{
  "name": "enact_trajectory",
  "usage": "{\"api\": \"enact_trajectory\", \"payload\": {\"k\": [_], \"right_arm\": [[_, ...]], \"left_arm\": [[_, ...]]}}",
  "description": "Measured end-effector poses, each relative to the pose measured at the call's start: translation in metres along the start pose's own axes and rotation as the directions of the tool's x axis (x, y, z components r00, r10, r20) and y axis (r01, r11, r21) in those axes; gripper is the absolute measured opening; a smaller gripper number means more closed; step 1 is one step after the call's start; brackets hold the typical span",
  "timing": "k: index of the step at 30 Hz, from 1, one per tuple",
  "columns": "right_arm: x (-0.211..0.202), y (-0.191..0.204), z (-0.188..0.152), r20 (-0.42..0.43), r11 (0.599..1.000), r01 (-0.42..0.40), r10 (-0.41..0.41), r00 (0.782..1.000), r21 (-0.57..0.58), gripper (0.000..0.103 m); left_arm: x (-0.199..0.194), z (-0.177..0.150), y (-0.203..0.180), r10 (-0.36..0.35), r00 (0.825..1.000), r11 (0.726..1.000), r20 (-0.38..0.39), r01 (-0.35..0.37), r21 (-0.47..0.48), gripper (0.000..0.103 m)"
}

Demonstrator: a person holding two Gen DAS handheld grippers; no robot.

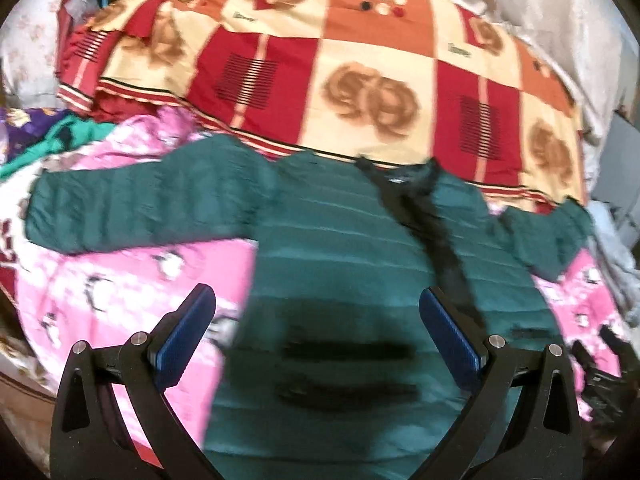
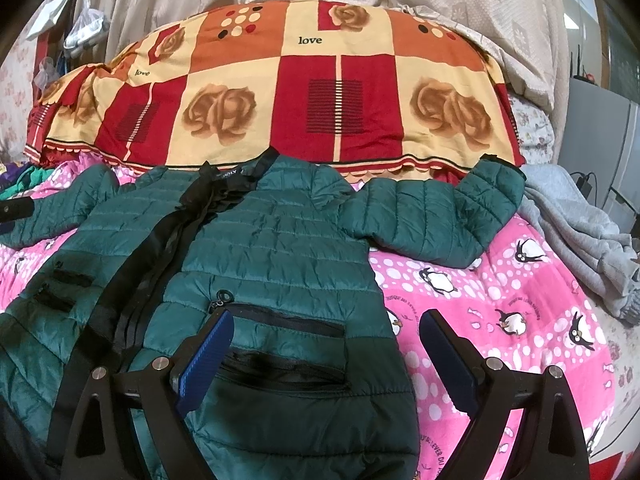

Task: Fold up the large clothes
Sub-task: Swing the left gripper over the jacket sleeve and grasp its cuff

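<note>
Your left wrist camera is looking down close over the green jacket near the pink blanket's left edge; your right wrist camera is facing its right half, both sharing the jacket and patterned quilt beyond.

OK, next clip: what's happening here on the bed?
A person holding two grippers is about to fold a green puffer jacket, which lies spread front-up, sleeves out, on a pink penguin blanket. The left gripper and right gripper both hover open over the jacket's lower part, gripping nothing. No fold has been made yet. A patchwork rose quilt is heaped behind, and grey clothing lies to the right.
</note>
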State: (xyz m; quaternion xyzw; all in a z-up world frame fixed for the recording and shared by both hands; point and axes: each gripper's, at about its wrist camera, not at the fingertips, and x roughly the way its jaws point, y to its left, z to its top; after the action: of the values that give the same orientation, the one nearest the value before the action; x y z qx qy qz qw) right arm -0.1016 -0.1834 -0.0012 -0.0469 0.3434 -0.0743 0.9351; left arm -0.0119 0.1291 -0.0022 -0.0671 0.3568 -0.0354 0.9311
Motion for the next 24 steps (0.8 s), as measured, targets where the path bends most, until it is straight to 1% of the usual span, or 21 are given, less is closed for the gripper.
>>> {"api": "enact_trajectory", "payload": {"k": [3, 8, 13, 16, 18, 20, 22, 23, 24], "right_arm": [[0.000, 0.002, 0.002, 0.002, 1.000, 0.010, -0.010, 1.000, -0.012, 0.093], [0.001, 0.004, 0.003, 0.001, 1.000, 0.014, -0.014, 1.000, -0.014, 0.093], [-0.001, 0.003, -0.001, 0.006, 1.000, 0.009, -0.009, 1.000, -0.004, 0.093], [-0.002, 0.002, -0.002, 0.004, 1.000, 0.008, -0.008, 1.000, -0.005, 0.093], [-0.001, 0.003, -0.002, 0.002, 1.000, 0.007, -0.007, 1.000, -0.007, 0.093], [-0.002, 0.004, -0.002, 0.004, 1.000, 0.006, -0.006, 1.000, -0.009, 0.093], [-0.002, 0.003, -0.003, 0.004, 1.000, 0.004, -0.004, 1.000, -0.009, 0.093], [-0.002, 0.004, -0.003, 0.003, 1.000, 0.003, -0.002, 1.000, -0.009, 0.093], [-0.002, 0.004, -0.003, 0.002, 1.000, 0.002, -0.002, 1.000, -0.007, 0.093]], "left_arm": [[0.005, 0.000, 0.025, 0.045, 0.999, 0.998, 0.001, -0.045, -0.037, 0.103], [0.011, -0.006, 0.060, 0.071, 0.997, 0.994, 0.019, -0.069, -0.081, 0.103], [0.026, -0.011, 0.094, 0.087, 0.996, 0.994, -0.023, -0.089, -0.070, 0.103], [0.031, -0.013, 0.123, 0.076, 0.996, 0.993, -0.036, -0.079, -0.086, 0.103], [0.032, -0.010, 0.148, 0.097, 0.995, 0.989, -0.030, -0.100, -0.104, 0.103], [0.032, -0.007, 0.176, 0.134, 0.991, 0.983, -0.009, -0.134, -0.124, 0.103], [0.029, -0.006, 0.213, 0.188, 0.982, 0.968, 0.022, -0.181, -0.176, 0.102], [0.027, -0.008, 0.237, 0.191, 0.980, 0.957, 0.049, -0.175, -0.232, 0.102], [0.024, -0.011, 0.254, 0.176, 0.981, 0.950, 0.078, -0.149, -0.275, 0.099]]}}
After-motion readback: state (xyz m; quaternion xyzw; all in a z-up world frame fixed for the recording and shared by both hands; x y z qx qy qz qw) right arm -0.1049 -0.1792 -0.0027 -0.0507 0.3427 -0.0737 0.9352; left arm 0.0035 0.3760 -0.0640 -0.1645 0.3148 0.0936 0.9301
